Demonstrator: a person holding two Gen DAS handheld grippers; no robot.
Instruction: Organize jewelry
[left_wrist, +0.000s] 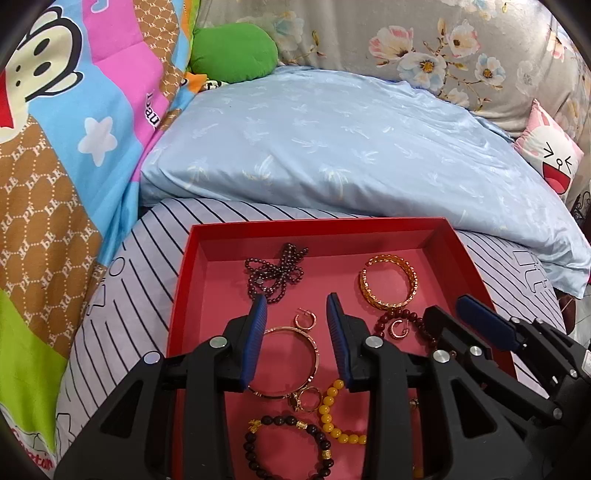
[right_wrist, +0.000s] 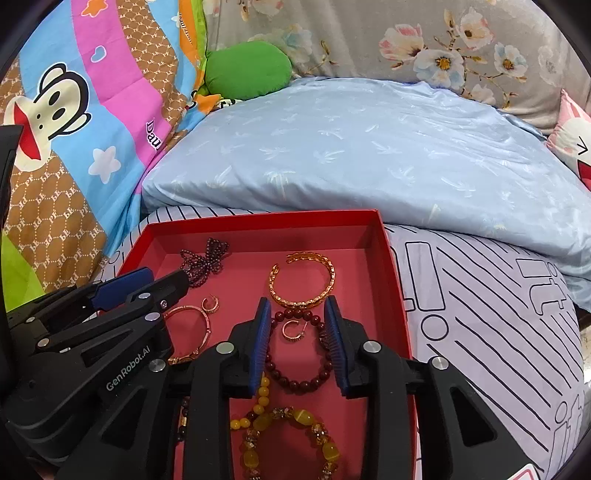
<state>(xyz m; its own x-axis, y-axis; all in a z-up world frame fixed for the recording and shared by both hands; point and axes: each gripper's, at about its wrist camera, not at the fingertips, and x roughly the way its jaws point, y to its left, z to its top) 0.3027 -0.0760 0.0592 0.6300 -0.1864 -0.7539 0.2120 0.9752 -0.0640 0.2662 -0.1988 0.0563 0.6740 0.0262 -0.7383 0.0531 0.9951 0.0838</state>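
Observation:
A red box (left_wrist: 369, 223) (right_wrist: 388, 258) on the bed holds jewelry. In the left wrist view I see a dark bead string (left_wrist: 275, 271), a gold cuff (left_wrist: 388, 282), a thin rose-gold bangle (left_wrist: 314, 350), two small hoop earrings (left_wrist: 306, 319) (left_wrist: 399, 328), a yellow bead bracelet (left_wrist: 332, 417) and a dark bead bracelet (left_wrist: 288, 448). My left gripper (left_wrist: 295, 301) is open above the bangle and one earring. My right gripper (right_wrist: 293, 304) is open above a red bead bracelet (right_wrist: 301, 380) and an earring (right_wrist: 292, 329), just below the gold cuff (right_wrist: 303, 280). Both are empty.
The box rests on a striped sheet (right_wrist: 498, 332). A pale blue pillow (left_wrist: 332, 147) lies behind it, a colourful cartoon quilt (left_wrist: 55, 166) to the left, a green plush (left_wrist: 232, 51) and floral bedding (left_wrist: 443, 48) at the back, a pink cushion (left_wrist: 554, 158) at right.

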